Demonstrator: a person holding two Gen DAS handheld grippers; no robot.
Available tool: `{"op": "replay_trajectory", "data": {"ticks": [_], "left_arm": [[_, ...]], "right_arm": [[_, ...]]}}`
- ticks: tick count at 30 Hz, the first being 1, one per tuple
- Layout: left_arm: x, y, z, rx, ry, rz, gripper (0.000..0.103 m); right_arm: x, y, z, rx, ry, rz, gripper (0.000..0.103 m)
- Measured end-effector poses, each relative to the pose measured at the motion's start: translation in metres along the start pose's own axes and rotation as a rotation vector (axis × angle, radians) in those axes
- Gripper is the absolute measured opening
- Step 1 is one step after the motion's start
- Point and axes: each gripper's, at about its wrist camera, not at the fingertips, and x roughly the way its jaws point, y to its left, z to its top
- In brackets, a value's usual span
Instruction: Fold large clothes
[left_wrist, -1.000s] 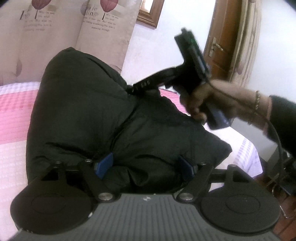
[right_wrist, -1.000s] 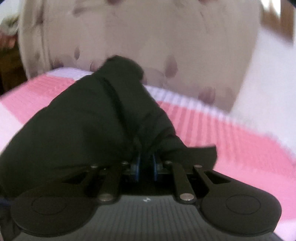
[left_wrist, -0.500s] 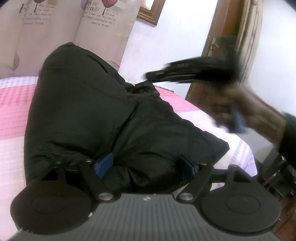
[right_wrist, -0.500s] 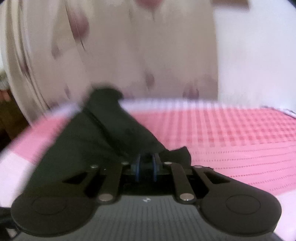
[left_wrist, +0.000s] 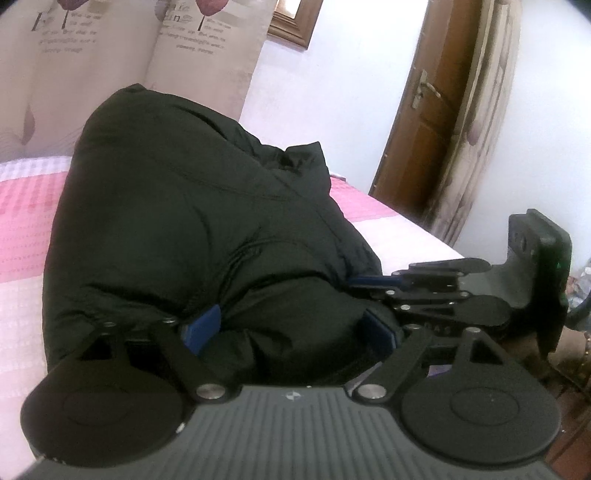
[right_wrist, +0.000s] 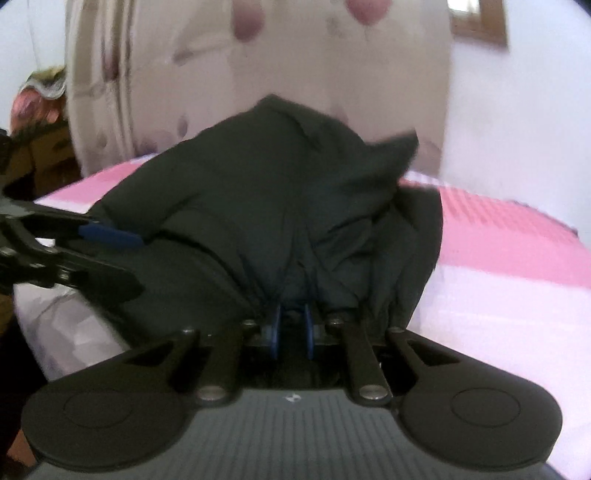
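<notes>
The left gripper (left_wrist: 291, 332) has its jaws spread wide and opening further, with a thick roll of the black padded jacket (left_wrist: 192, 221) bulging between its blue pads (left_wrist: 201, 328). The pads sit against the fabric on either side, but whether they press on it cannot be told. The right gripper (right_wrist: 291, 325) is clamped almost shut on a pinched bunch of the same jacket (right_wrist: 280, 199), the cloth gathered into tight pleats that fan out from between its narrow blue pads (right_wrist: 275, 332).

In the left wrist view the right gripper (left_wrist: 373, 282) lies on its side just beside the left one, at the near right edge of the bed, its fingers reaching into the jacket's lower right corner. In the right wrist view the left gripper (right_wrist: 110, 236) comes in from the left with a blue pad touching the jacket's left side.

The jacket is heaped in a bulky mound on the near part of the bed (left_wrist: 22, 229), close to its near edge, a collar-like flap standing up at the far end of the mound. The bedcover is pink and white in a small check, with pink bands further back and white nearer.

Beyond the bed's far edge hangs a cream curtain (left_wrist: 199, 44) printed with purple tree shapes and lines of text. To the right are a white wall and a brown wooden door (left_wrist: 424, 122) with a metal handle, partly overlapped by a second patterned curtain (left_wrist: 476, 122).
</notes>
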Motion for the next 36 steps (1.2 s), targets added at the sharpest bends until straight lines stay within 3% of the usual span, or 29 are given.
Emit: {"op": "replay_trajectory", "data": {"ticks": [3, 6, 8, 9, 12, 13, 19, 22, 25, 36], "left_arm": [[0.0, -0.002, -0.002, 0.021, 0.001, 0.011, 0.083], [0.001, 0.0, 0.004, 0.001, 0.018, 0.007, 0.085], [0.002, -0.003, 0.006, 0.002, 0.029, 0.011, 0.087], [0.003, -0.004, 0.007, 0.004, 0.033, 0.014, 0.088], [0.006, -0.008, 0.008, 0.01, 0.044, 0.021, 0.092], [0.007, -0.01, 0.008, 0.014, 0.047, 0.024, 0.093], [0.01, -0.012, 0.008, 0.026, 0.059, 0.034, 0.096], [0.012, -0.015, 0.009, 0.033, 0.063, 0.035, 0.098], [0.014, -0.017, 0.008, 0.046, 0.065, 0.04, 0.101], [0.017, -0.022, 0.007, 0.071, 0.077, 0.058, 0.103]], "right_arm": [[0.001, 0.001, -0.001, -0.015, -0.02, -0.021, 0.012], [-0.01, -0.017, 0.006, 0.115, -0.025, 0.035, 0.013], [-0.031, -0.028, 0.014, 0.212, -0.084, 0.017, 0.015], [-0.04, -0.032, 0.016, 0.242, -0.112, 0.002, 0.023], [-0.046, -0.044, 0.021, 0.284, -0.114, -0.003, 0.069], [-0.044, -0.046, 0.02, 0.287, -0.109, -0.013, 0.075], [-0.017, -0.054, 0.012, 0.414, -0.021, 0.026, 0.077], [-0.003, -0.059, 0.01, 0.479, -0.014, 0.062, 0.089], [0.009, -0.06, 0.009, 0.503, 0.012, 0.082, 0.094], [0.03, -0.079, 0.002, 0.624, 0.003, 0.168, 0.101]]}}
